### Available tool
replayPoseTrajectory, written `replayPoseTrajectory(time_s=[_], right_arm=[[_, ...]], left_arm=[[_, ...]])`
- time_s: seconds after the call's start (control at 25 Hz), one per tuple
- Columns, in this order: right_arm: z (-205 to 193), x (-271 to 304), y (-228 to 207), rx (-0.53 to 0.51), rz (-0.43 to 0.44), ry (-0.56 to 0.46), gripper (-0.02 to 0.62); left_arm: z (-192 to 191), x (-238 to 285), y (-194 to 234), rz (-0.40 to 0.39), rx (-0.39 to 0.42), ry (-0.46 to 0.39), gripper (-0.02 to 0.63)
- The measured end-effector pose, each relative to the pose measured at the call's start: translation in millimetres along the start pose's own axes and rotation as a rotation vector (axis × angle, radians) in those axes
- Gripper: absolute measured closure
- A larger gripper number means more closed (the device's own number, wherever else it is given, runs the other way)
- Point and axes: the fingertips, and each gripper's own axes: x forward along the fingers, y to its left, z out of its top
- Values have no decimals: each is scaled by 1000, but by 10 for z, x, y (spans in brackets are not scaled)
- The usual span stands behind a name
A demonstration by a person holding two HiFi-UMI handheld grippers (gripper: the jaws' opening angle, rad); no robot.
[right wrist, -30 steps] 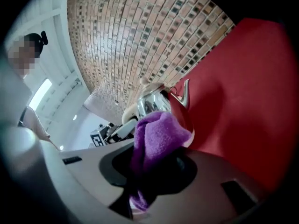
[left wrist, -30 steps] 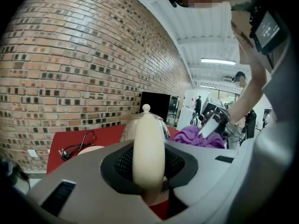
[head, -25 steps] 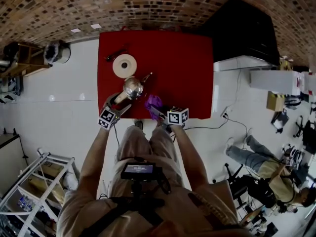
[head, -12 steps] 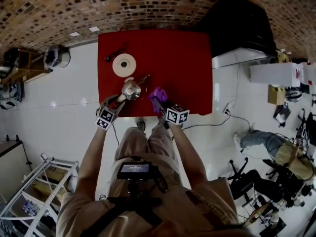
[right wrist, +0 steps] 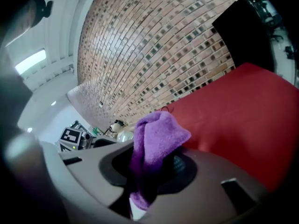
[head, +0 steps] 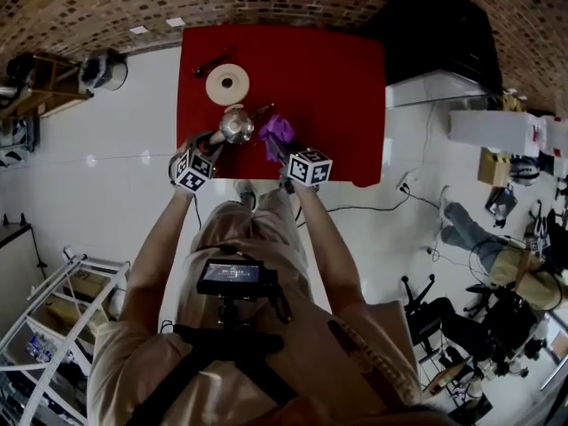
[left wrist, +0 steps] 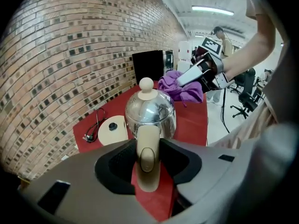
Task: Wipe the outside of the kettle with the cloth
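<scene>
Just squeezed shut on the kettle (left wrist: 150, 110) handle (left wrist: 147, 139) with the left gripper (left wrist: 148, 161). Gripping the purple cloth (right wrist: 156, 136) tight in the right gripper (right wrist: 148, 171). Brought closer, to 3 o'clock of the kettle on the red table (head: 337, 78). Ready for wiping.

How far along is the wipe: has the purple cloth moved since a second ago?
Yes. Against the round base, the purple cloth has moved away from the red table's near edge, to beside the kettle.

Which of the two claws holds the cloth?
The right claw, pinching the purple cloth; the left claw has just closed on the kettle's cream handle instead.
</scene>
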Motion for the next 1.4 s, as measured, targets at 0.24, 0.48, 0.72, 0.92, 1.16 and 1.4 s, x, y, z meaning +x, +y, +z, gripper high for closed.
replayPoseTrajectory(time_s=[0.24,0.48,0.72,0.92,1.16,1.4], right_arm=[[22,271,103,-4,60,-12,486],[-333,530,-353,67,43,-45,486],[-1036,808,-1035,-104,-248,328,491],[-453,267,-720,96,-158,40,489],[-64,253,378,-153,85,-49,491],[-339,418,-126,42,-105,-185,492]], left_arm=[[-45,-9,14,13,-8,-11,448],[-20,-39,-13,38,-19,-24,448],[1,-6,2,38,-38,-30,448],[-31,2,-39,19,-54,-16,448],[-21,7,-7,24,-46,-15,449],[-3,57,-46,4,-70,-15,451]])
